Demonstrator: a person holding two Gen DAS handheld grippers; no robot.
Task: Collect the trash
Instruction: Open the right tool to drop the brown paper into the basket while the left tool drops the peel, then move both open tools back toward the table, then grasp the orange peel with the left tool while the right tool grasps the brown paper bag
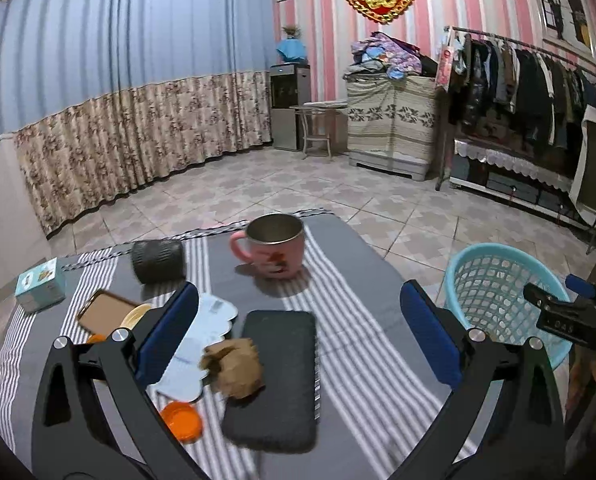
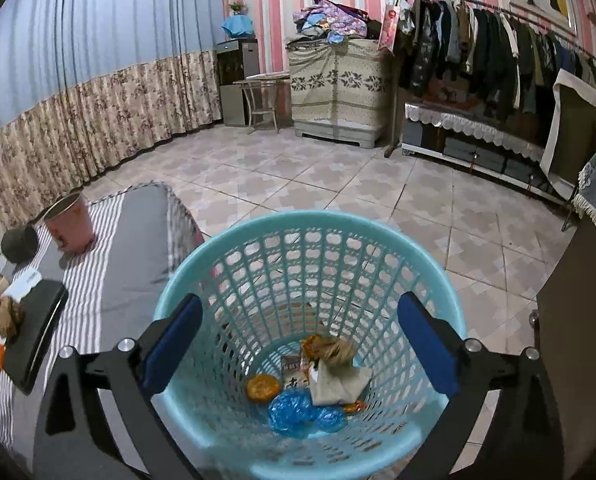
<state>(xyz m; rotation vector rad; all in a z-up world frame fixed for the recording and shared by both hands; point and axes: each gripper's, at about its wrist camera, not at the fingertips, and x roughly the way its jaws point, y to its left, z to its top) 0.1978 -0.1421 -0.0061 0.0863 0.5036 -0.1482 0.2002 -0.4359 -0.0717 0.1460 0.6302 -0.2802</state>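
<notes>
A crumpled brown paper ball (image 1: 234, 372) lies on the striped table, half on a dark flat case (image 1: 276, 376). Orange peel (image 1: 182, 420) and white paper (image 1: 198, 344) lie beside it. My left gripper (image 1: 298, 336) is open and empty above the case, the brown ball near its left finger. My right gripper (image 2: 298, 344) is open and empty over the blue basket (image 2: 226, 256), which holds several scraps: orange peel (image 2: 262, 387), blue plastic (image 2: 294, 412), white and brown paper (image 2: 337, 376). The basket also shows in the left wrist view (image 1: 493, 252), with the right gripper beside it.
On the table stand a pink mug (image 1: 274, 248), a dark roll (image 1: 158, 260), a small teal box (image 1: 42, 286) and a brown phone-like slab (image 1: 106, 314). The basket stands on the tiled floor right of the table. A clothes rack (image 2: 497, 52) lines the far wall.
</notes>
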